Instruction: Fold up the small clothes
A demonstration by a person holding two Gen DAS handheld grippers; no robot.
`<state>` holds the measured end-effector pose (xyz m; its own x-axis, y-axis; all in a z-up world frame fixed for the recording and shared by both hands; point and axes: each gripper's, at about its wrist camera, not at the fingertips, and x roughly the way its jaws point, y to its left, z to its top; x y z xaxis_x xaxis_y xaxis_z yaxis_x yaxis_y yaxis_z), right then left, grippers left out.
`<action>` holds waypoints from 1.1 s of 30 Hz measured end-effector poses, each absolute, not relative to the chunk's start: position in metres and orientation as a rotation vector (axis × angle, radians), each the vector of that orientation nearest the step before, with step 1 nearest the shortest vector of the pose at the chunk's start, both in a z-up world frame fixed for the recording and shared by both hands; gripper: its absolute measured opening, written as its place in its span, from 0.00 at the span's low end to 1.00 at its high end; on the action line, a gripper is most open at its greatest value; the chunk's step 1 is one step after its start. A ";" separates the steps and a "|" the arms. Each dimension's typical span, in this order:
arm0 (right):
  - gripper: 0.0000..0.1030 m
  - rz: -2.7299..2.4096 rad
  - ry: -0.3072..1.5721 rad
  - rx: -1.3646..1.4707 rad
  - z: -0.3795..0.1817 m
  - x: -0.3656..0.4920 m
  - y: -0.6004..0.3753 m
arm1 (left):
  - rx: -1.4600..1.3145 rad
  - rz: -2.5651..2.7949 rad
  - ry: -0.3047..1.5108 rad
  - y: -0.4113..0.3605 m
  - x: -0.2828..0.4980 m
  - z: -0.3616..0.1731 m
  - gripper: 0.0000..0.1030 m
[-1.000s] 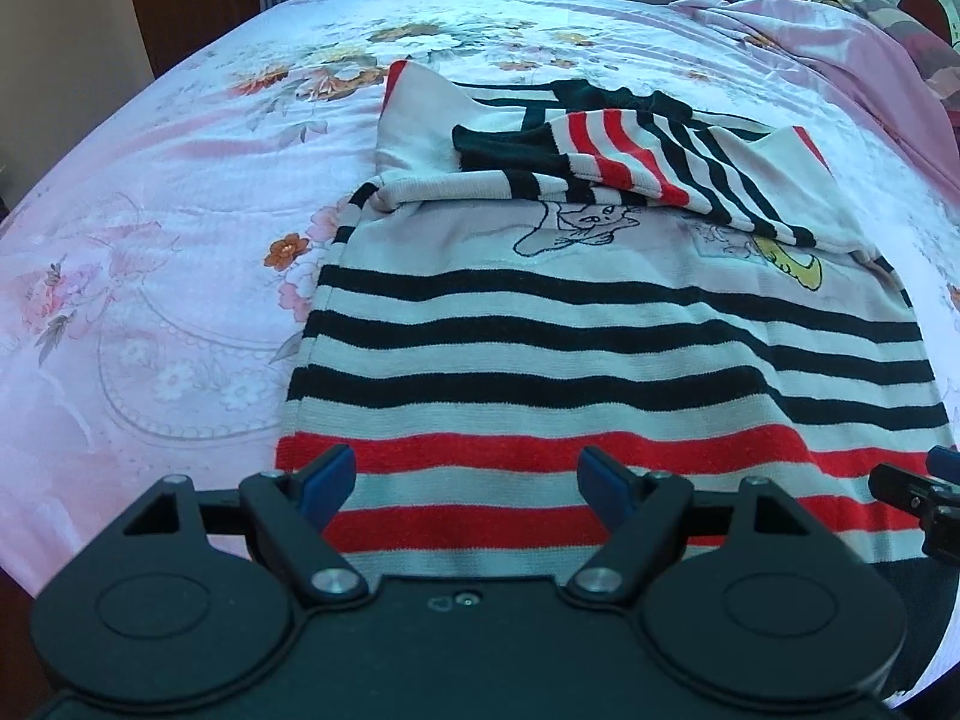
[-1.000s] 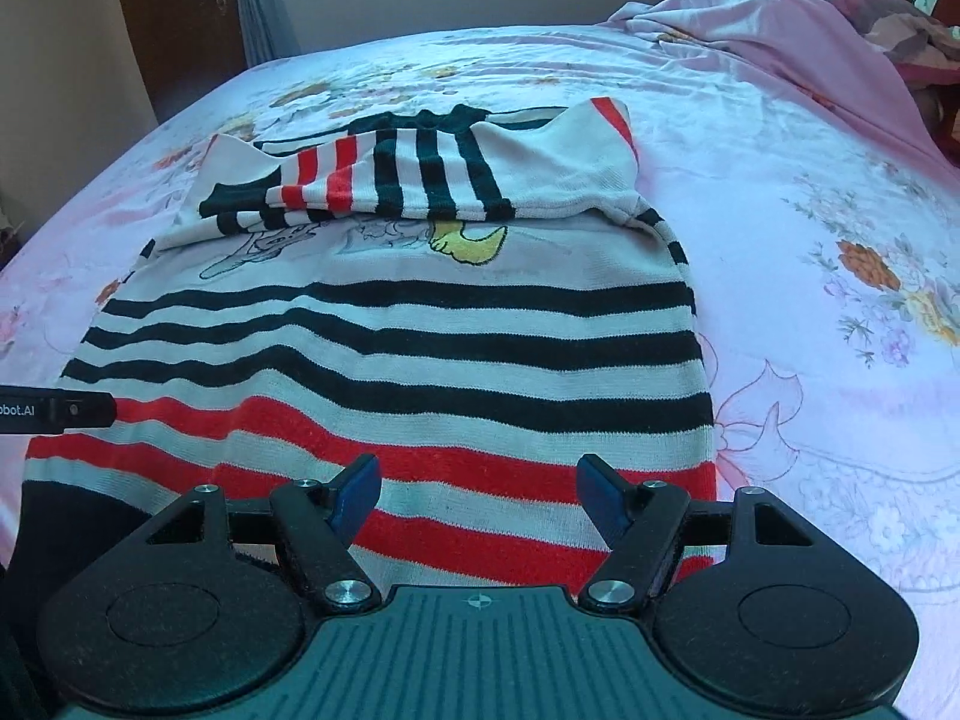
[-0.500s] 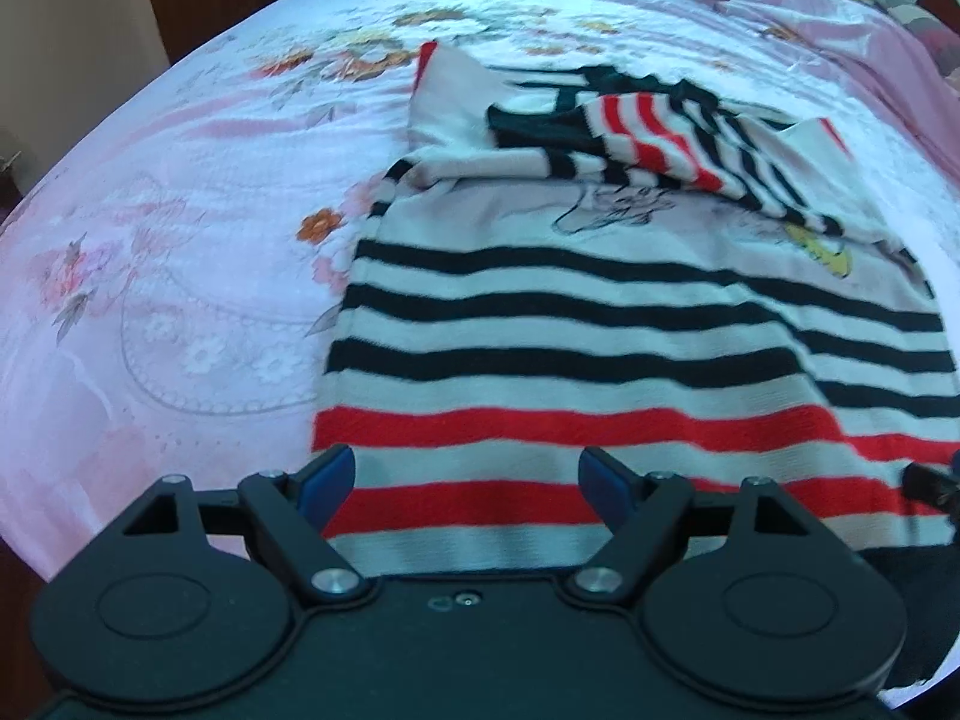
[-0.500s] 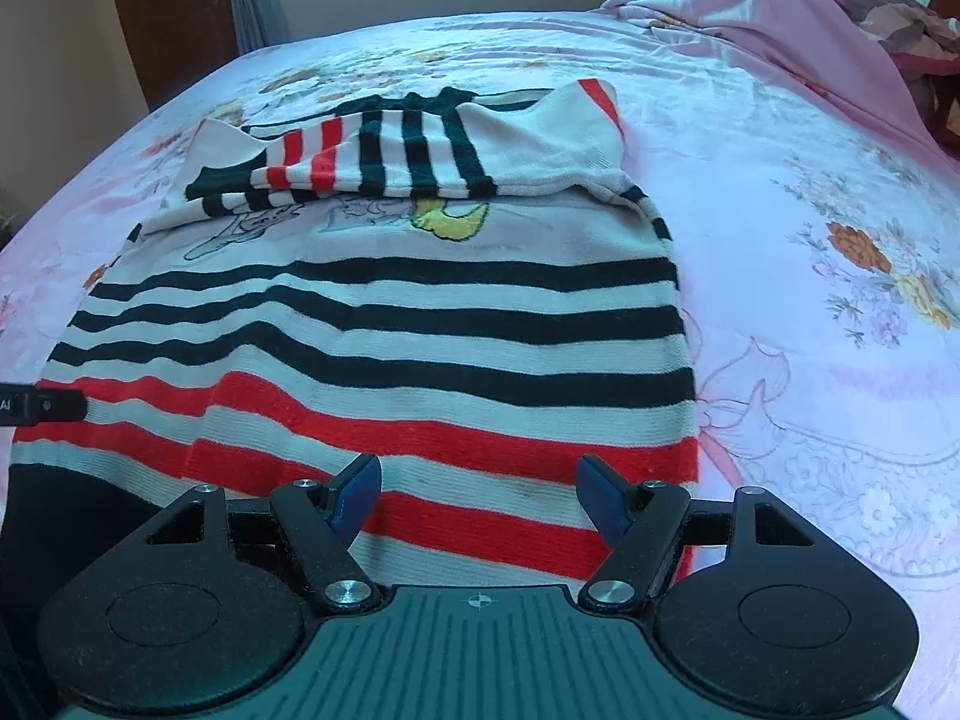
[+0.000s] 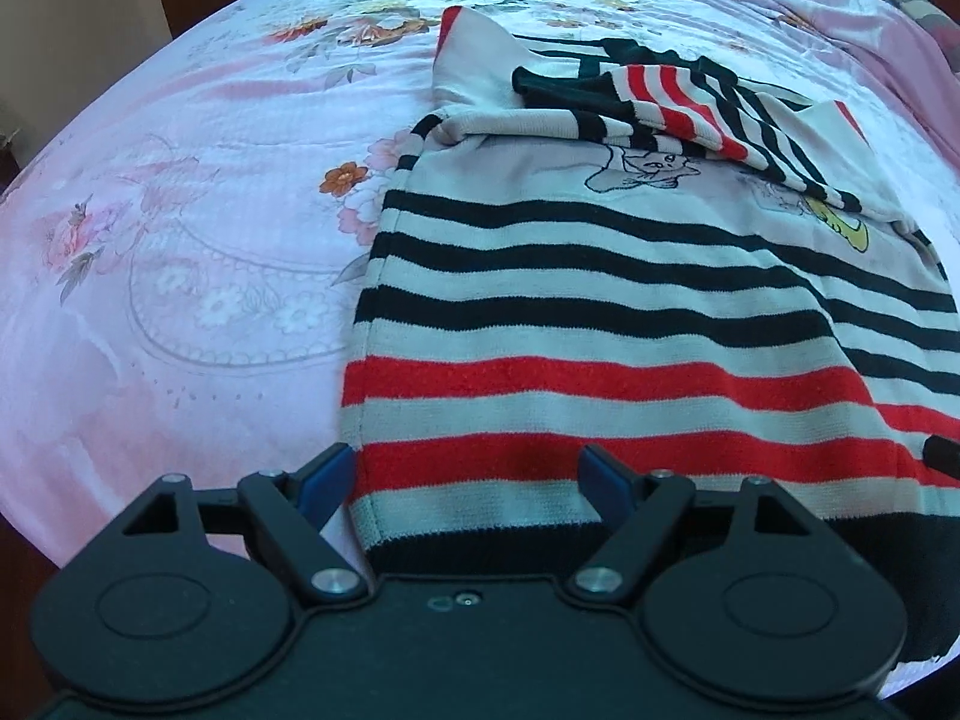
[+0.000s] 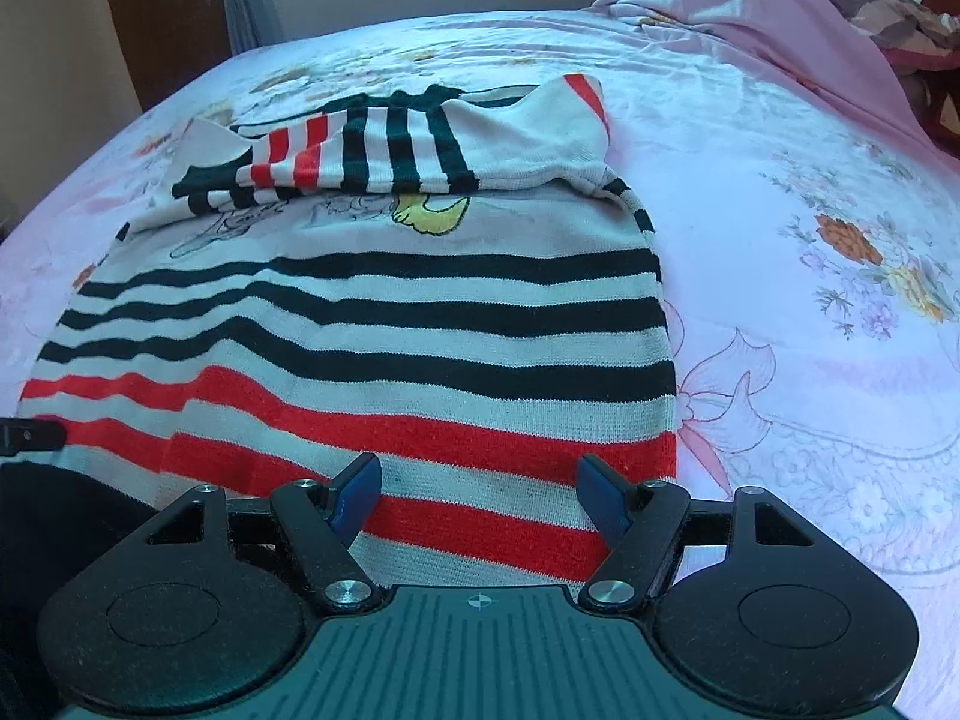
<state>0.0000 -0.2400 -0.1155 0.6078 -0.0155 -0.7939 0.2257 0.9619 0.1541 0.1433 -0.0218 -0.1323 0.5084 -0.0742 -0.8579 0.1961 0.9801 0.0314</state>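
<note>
A small knit sweater with black and red stripes and cartoon prints lies flat on the bed, hem toward me. Both striped sleeves are folded across its chest. My left gripper hovers open over the hem's left corner, blue pads apart, the left pad just off the sweater's edge. Over the hem near its right corner my right gripper stands open, nothing pinched between its fingers. A tip of each gripper shows at the edge of the other's view.
The pink floral bedspread surrounds the sweater. A rumpled pink blanket and pillows sit at the far right. A dark wooden door and a curtain stand beyond the bed's far left.
My left gripper has drifted left and lower, so the sweater's left edge now lies just inside its left pad. The right gripper has come slightly closer to the hem.
</note>
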 end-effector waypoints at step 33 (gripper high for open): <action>0.69 -0.150 0.923 0.258 -0.109 -0.011 -0.246 | 0.122 -0.192 1.034 -0.016 0.132 -0.135 0.76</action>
<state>-0.0109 -0.2455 -0.1092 0.5964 -0.0176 -0.8025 0.2372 0.9590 0.1552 0.1318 -0.0161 -0.1346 0.4967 -0.1004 -0.8621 0.2154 0.9765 0.0103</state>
